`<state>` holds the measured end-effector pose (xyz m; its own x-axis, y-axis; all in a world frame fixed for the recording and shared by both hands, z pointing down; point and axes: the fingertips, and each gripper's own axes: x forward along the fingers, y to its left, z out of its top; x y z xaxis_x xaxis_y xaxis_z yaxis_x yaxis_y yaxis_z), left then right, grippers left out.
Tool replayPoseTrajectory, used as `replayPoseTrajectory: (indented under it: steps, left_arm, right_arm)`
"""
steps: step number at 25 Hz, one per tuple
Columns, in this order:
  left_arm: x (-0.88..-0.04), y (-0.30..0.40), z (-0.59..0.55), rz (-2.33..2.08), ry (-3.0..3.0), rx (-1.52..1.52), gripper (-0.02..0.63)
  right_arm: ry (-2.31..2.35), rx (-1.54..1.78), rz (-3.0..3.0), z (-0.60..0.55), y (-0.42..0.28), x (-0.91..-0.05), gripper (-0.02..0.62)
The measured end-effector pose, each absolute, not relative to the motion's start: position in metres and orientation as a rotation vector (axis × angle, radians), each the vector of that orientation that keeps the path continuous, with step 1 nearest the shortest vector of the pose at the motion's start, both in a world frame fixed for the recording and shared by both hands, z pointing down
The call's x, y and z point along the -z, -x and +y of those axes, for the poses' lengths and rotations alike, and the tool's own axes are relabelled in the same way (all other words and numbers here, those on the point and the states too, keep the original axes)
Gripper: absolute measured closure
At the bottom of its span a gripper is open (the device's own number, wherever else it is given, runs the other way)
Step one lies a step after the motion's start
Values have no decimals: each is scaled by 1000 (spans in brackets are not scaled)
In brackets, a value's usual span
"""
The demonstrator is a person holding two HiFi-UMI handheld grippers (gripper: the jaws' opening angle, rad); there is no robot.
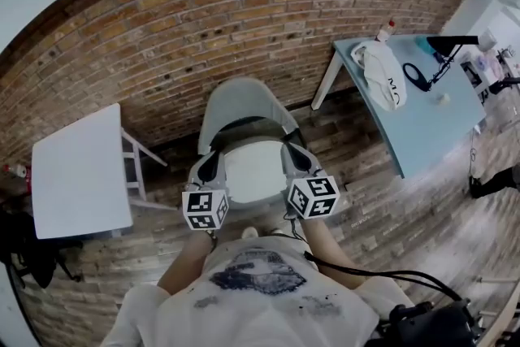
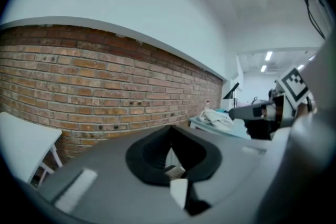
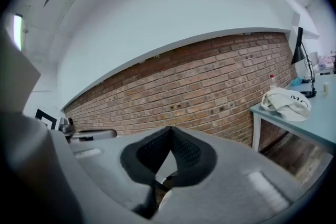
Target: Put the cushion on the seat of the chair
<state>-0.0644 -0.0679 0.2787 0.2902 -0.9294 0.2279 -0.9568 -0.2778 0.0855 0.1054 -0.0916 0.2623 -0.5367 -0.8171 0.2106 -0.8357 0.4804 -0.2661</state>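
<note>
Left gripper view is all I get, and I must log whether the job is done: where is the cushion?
Observer: The head view shows the white cushion lying on the seat of the chair, in front of its back.
Operator: Is the right claw holding it?
Observer: No. The right gripper view shows the right claw shut, with its pads together and nothing gripped.
</note>
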Motion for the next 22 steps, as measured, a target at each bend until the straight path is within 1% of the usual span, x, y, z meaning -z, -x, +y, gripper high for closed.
replayPoseTrajectory:
  steps: [7,22]
  left_arm:
    - [-269,60,-77,-1747,-2371,-183,614]
    - [-277,57,-81,-1727,-2352,-190,615]
  right_arm:
    - [-1486,-535,-2639,-92,-109,-265,597]
    - [-1479,-543,-2621,-94,-110,-272,598]
